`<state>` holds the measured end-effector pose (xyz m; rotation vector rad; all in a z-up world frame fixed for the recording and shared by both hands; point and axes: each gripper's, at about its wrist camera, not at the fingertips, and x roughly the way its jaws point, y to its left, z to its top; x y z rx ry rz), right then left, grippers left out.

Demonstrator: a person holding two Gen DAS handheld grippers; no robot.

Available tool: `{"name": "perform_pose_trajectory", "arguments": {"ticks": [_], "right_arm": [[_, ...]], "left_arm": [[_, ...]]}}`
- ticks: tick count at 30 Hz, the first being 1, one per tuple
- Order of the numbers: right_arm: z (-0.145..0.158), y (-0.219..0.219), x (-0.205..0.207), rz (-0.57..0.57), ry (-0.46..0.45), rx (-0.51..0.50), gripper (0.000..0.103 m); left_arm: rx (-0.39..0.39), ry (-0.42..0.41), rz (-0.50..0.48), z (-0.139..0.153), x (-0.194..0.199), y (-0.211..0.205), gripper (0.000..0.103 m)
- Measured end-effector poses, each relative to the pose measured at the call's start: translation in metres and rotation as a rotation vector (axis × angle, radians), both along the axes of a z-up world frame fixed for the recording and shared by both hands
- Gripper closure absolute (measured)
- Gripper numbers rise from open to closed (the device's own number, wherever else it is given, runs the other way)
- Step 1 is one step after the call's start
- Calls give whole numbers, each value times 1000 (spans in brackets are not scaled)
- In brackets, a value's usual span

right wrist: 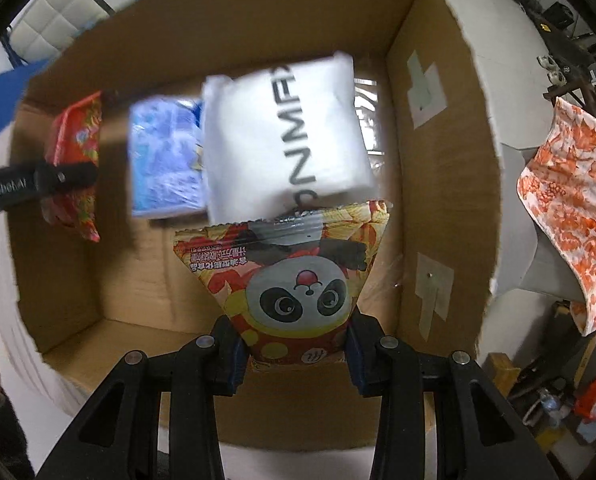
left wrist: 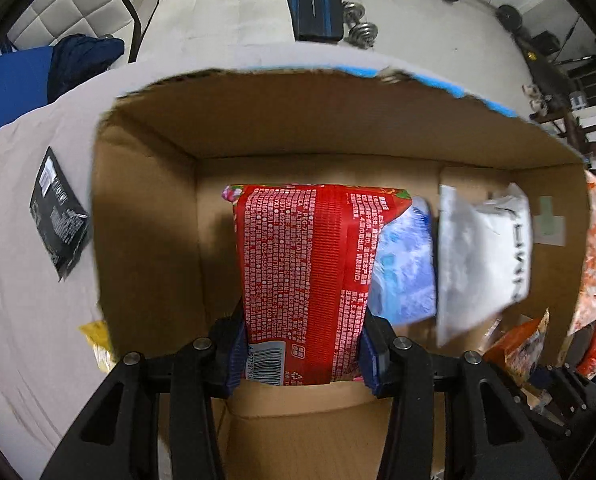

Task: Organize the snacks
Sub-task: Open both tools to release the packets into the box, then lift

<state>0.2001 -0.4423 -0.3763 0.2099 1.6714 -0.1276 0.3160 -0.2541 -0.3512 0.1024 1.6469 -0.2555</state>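
Left claw (left wrist: 302,360) pinching a red snack packet (left wrist: 306,276), hanging inside the cardboard box (left wrist: 146,208) near its left wall. Right claw (right wrist: 296,354) pinching a panda snack bag (right wrist: 294,280) inside the same box, by its right wall. Blue packet (right wrist: 166,160) and white pouch (right wrist: 282,136) lying between, on the box floor. Black packet (left wrist: 58,216) outside the box, left, on the sheet.

Cardboard box (left wrist: 146,216): matt, raw brown. Red packet (left wrist: 302,276) and panda packet (right wrist: 298,280): glossy plastic film. Bench cover (left wrist: 26,208): pale cloth, creased.
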Motion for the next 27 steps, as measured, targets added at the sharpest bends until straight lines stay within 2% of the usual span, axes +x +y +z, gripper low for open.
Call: {"name": "perform_pose_trajectory", "arguments": {"ticks": [4, 12, 14, 16, 18, 22, 25, 27], "right_arm": [[-16, -3, 1, 8, 44, -6, 60], [-43, -9, -2, 8, 99, 1, 59], [-47, -14, 2, 1, 108, 8, 49], [-48, -16, 1, -5, 103, 14, 48], [-44, -15, 1, -4, 100, 12, 47], [-28, -10, -3, -9, 70, 26, 39], [-10, -3, -7, 0, 33, 9, 30], [0, 3, -9, 3, 12, 5, 30]], "left_arm": [[32, 18, -19, -13, 5, -5, 60], [33, 77, -20, -32, 9, -8, 58], [30, 83, -20, -32, 8, -9, 58], [29, 95, -11, -31, 8, -9, 58], [24, 97, -4, -29, 7, -7, 58], [11, 93, 9, -17, 6, 1, 55], [-13, 71, 11, 1, -4, 6, 51], [-20, 40, -1, 15, -13, 7, 49]]}}
